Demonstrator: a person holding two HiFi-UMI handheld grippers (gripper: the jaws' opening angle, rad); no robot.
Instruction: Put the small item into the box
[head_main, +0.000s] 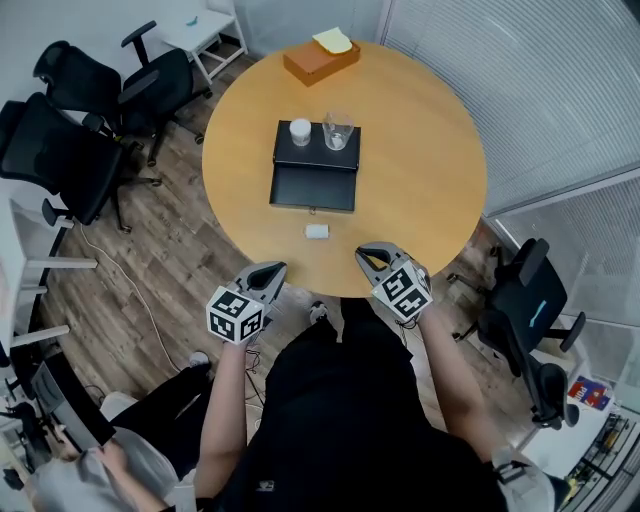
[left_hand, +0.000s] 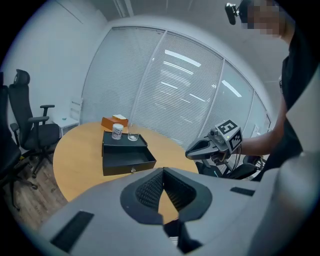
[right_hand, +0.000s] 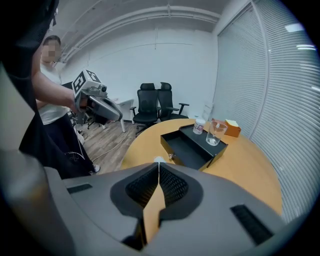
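Observation:
A small white item (head_main: 317, 231) lies on the round wooden table (head_main: 430, 180), just in front of a black box (head_main: 316, 150) whose drawer (head_main: 313, 187) stands pulled open and empty. On the box's lid stand a white jar (head_main: 300, 131) and a clear glass (head_main: 338, 130). My left gripper (head_main: 268, 270) hovers at the table's near edge, shut with nothing in it. My right gripper (head_main: 372, 252) is over the near rim, also shut and empty. In the right gripper view the white item (right_hand: 158, 160) peeks just above the closed jaws, with the drawer (right_hand: 187, 147) beyond it.
An orange tissue box (head_main: 321, 60) sits at the table's far edge. Black office chairs (head_main: 70, 130) stand at the left and another chair (head_main: 525, 300) at the right. A second person (head_main: 90, 470) is at the lower left. Window blinds run along the right side.

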